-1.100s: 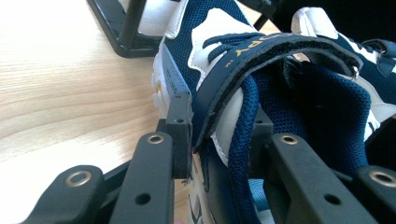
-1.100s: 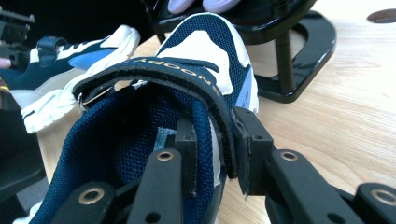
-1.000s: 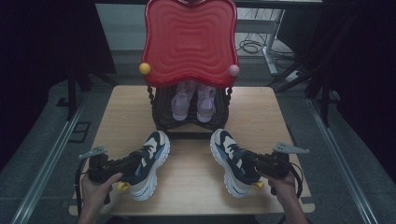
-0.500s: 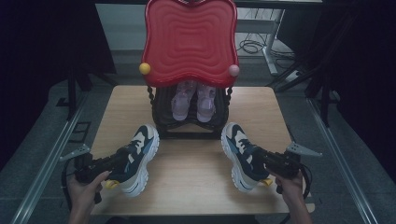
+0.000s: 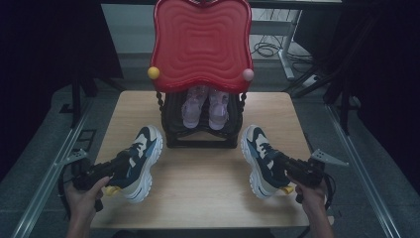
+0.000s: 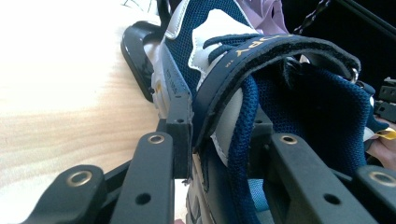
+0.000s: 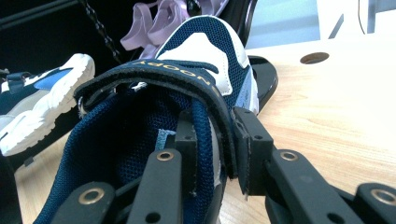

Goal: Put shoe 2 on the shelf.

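Note:
Two navy and white strap sneakers lie on the wooden table (image 5: pixel 198 203). The left sneaker (image 5: pixel 141 158) points toward the rack, and my left gripper (image 5: pixel 118 167) is shut on the side wall of its collar. Seen from the left gripper view, one jaw sits outside the left sneaker (image 6: pixel 219 70) and one inside, my left gripper (image 6: pixel 219 135) pinching the wall. My right gripper (image 5: pixel 283 166) is shut the same way on the right sneaker (image 5: pixel 260 158). In the right gripper view the right sneaker (image 7: pixel 196 60) has its collar clamped in my right gripper (image 7: pixel 217 140).
A black rack (image 5: pixel 171 131) under an upright red wavy panel (image 5: pixel 200 44) stands at the table's far middle, with a pair of lilac shoes (image 5: pixel 203 106) inside. Yellow (image 5: pixel 153 73) and pink (image 5: pixel 247 74) balls flank the panel. Bare wood lies between the sneakers.
Both hands have drawn their sneakers apart: the left one went left, the right one went right, widening the gap between them. Both grips stayed as they were.

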